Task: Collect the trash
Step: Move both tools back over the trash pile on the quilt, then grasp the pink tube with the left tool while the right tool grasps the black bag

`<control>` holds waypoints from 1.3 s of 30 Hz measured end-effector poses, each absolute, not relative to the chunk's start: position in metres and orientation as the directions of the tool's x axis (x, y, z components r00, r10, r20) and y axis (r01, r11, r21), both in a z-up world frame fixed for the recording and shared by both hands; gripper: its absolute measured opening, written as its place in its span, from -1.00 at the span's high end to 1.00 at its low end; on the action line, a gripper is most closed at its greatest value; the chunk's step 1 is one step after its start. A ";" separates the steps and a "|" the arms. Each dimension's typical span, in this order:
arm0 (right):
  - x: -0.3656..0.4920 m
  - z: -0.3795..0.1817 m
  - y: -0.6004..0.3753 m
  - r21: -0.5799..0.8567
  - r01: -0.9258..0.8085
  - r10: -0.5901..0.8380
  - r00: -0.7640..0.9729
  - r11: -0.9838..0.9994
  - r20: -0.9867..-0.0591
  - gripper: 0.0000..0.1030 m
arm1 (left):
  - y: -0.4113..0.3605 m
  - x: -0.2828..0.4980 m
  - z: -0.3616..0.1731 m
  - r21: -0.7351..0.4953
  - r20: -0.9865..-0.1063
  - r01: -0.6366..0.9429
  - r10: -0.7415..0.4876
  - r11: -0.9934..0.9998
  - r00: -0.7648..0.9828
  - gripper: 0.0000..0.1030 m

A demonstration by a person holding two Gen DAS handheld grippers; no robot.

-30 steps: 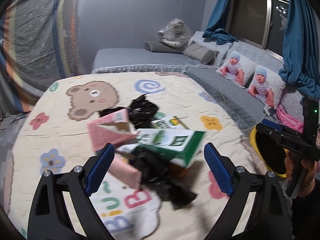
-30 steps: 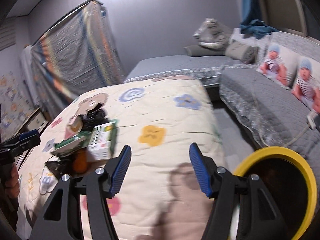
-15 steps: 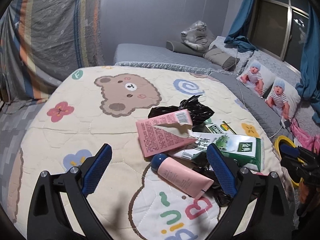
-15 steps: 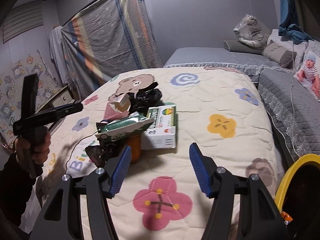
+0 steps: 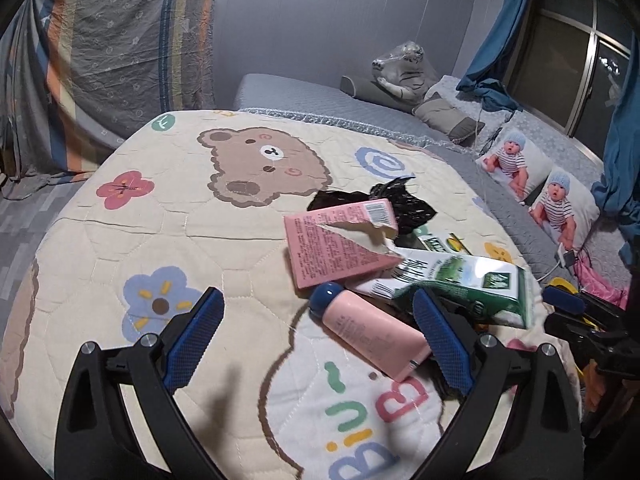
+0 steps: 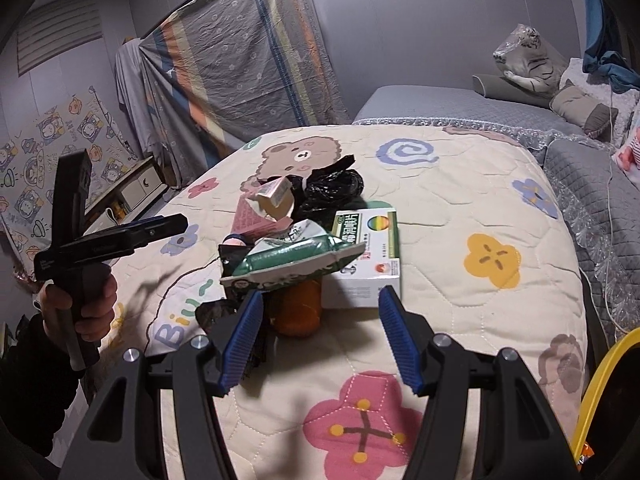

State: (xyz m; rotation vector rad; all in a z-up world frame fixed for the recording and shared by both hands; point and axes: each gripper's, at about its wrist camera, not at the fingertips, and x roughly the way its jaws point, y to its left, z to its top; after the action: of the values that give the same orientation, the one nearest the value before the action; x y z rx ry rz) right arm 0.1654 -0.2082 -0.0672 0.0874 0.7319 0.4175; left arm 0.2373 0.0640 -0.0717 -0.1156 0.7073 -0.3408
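A heap of trash lies on a cream cartoon quilt (image 5: 120,248): a torn pink carton (image 5: 336,244), a pink tube with a blue cap (image 5: 372,328), a green and white milk carton (image 5: 460,284), a crumpled black bag (image 5: 400,200). The right wrist view adds a white and green medicine box (image 6: 368,256) and an orange bottle (image 6: 298,308) under the green carton (image 6: 296,258). My left gripper (image 5: 320,340) is open, just short of the tube. My right gripper (image 6: 320,340) is open, close in front of the orange bottle.
A yellow-rimmed bin (image 6: 600,400) stands at the quilt's right edge. A grey mattress (image 5: 320,100) with pillows and a plush tiger (image 5: 400,68) lies behind. A plastic-covered striped sheet (image 5: 100,40) hangs at the left. The left gripper shows in the right wrist view (image 6: 120,236).
Both grippers have closed in on the trash heap. The right gripper swung left from the yellow bin to face the heap. Both stayed open.
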 end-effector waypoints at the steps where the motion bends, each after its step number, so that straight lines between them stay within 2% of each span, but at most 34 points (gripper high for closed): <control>1: 0.165 -0.068 -0.207 0.220 -0.343 0.402 0.663 0.913 -0.632 -0.11 | 0.062 0.232 -0.070 -0.214 -0.612 0.276 -0.349 0.937 0.710 -0.77; 4: 0.162 -0.070 -0.202 0.222 -0.356 0.411 0.650 0.908 -0.639 -0.12 | 0.056 0.222 -0.068 -0.187 -0.608 0.286 -0.339 0.940 0.718 -0.77; 15: 0.148 -0.077 -0.170 0.239 -0.440 0.479 0.586 0.865 -0.654 -0.11 | 0.050 0.238 -0.078 -0.199 -0.679 0.191 -0.276 0.961 0.680 -0.76; 18: 0.152 -0.083 -0.161 0.225 -0.449 0.471 0.570 0.865 -0.673 -0.11 | 0.046 0.242 -0.085 -0.208 -0.706 0.183 -0.277 0.961 0.652 -0.61; 21: 0.158 -0.091 -0.153 0.227 -0.450 0.467 0.547 0.864 -0.695 -0.11 | 0.042 0.242 -0.088 -0.220 -0.709 0.186 -0.288 0.958 0.644 -0.60; 27: 0.166 -0.097 -0.140 0.222 -0.465 0.470 0.526 0.857 -0.709 -0.07 | 0.042 0.242 -0.089 -0.225 -0.711 0.171 -0.281 0.959 0.644 -0.60; 29: 0.169 -0.099 -0.136 0.216 -0.470 0.467 0.523 0.856 -0.713 0.01 | 0.041 0.244 -0.091 -0.223 -0.722 0.161 -0.274 0.961 0.636 -0.60; 39: 0.174 -0.103 -0.130 0.205 -0.481 0.465 0.518 0.852 -0.718 0.10 | 0.028 0.266 -0.107 -0.224 -0.783 0.065 -0.219 0.972 0.583 -0.61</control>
State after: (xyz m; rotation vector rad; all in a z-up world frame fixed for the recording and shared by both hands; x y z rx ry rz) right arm 0.1740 -0.1301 -0.1025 -0.0202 0.8551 0.5675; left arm 0.2662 0.0279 -0.1068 -0.1785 0.9356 -0.1666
